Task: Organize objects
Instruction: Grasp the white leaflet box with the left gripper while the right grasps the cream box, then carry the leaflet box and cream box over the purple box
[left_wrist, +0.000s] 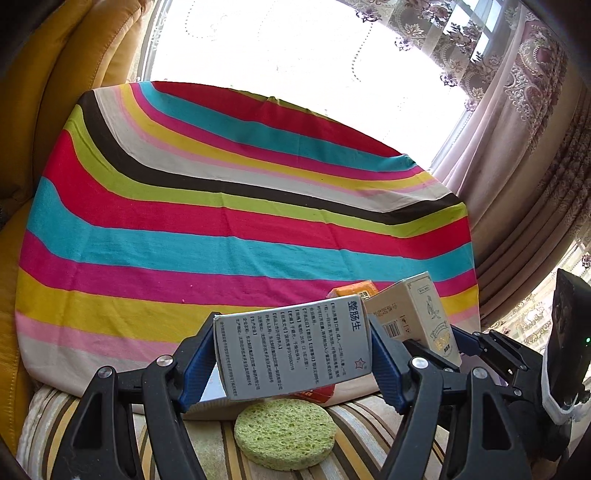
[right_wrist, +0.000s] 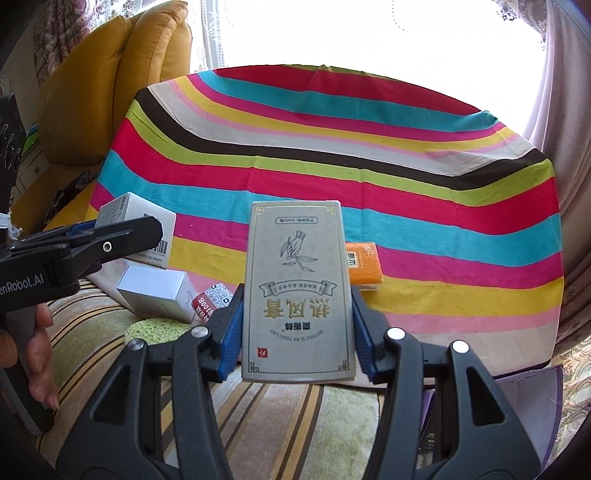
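Both hands are loaded at once, which is where the risk lies. The left gripper (left_wrist: 293, 354) is clamped across the sides of a grey medicine box (left_wrist: 291, 350) printed with dense text, held tilted in the air above a round green sponge (left_wrist: 285, 434). The right gripper (right_wrist: 295, 332) pinches the lower half of a taller silver ointment box (right_wrist: 297, 291) standing upright over the striped cloth (right_wrist: 406, 192) on the desk. In the left wrist view the two boxes sit just beside each other, so a careless swing could knock one carton against the other and twist it out of its pads. The silver box is gripped low, so its free upper end could lever and slip. Setting either down blindly might also topple the white boxes (right_wrist: 155, 291) or land on the orange pack (right_wrist: 364, 266) lying close behind.
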